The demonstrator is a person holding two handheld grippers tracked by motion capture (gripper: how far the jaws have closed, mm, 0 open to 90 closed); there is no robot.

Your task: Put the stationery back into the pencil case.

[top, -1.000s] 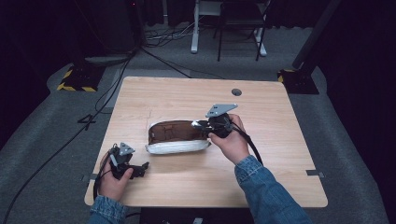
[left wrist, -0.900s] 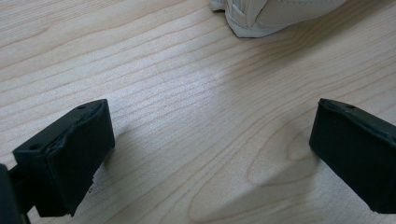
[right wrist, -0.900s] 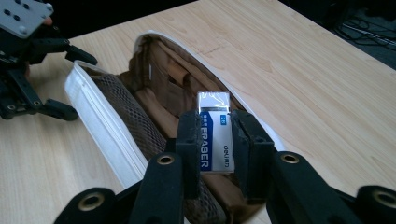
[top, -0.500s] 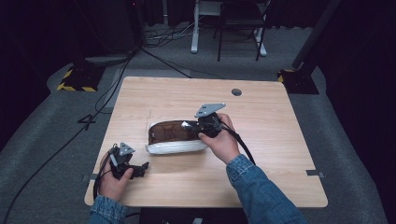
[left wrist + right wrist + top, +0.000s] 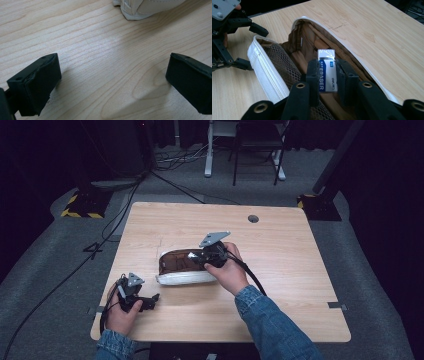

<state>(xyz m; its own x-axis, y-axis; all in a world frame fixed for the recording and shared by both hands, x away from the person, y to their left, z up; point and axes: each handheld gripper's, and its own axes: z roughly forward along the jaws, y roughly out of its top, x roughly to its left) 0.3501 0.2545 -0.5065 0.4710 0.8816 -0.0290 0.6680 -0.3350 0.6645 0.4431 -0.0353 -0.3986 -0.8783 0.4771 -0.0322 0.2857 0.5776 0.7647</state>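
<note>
Over the middle of the wooden surface (image 5: 300, 270), our right gripper (image 5: 326, 75) has its jaws clamped on a white-and-blue eraser (image 5: 326, 71), poised inside the open mouth of a white pencil case (image 5: 182, 267) with a brown lining. Our left gripper (image 5: 136, 295) rests near the surface's front-left corner, its jaws spread wide and grasping nothing, just beside the case.

Pencil case (image 5: 274, 82): white outside, brown lining, brown mesh. Eraser (image 5: 326, 72): white, blue sleeve. Table (image 5: 280, 255): light woodgrain.

The eraser (image 5: 326, 75) sleeve reads "ERASER"; beside it "deli"; a small blue square is illegible.
</note>
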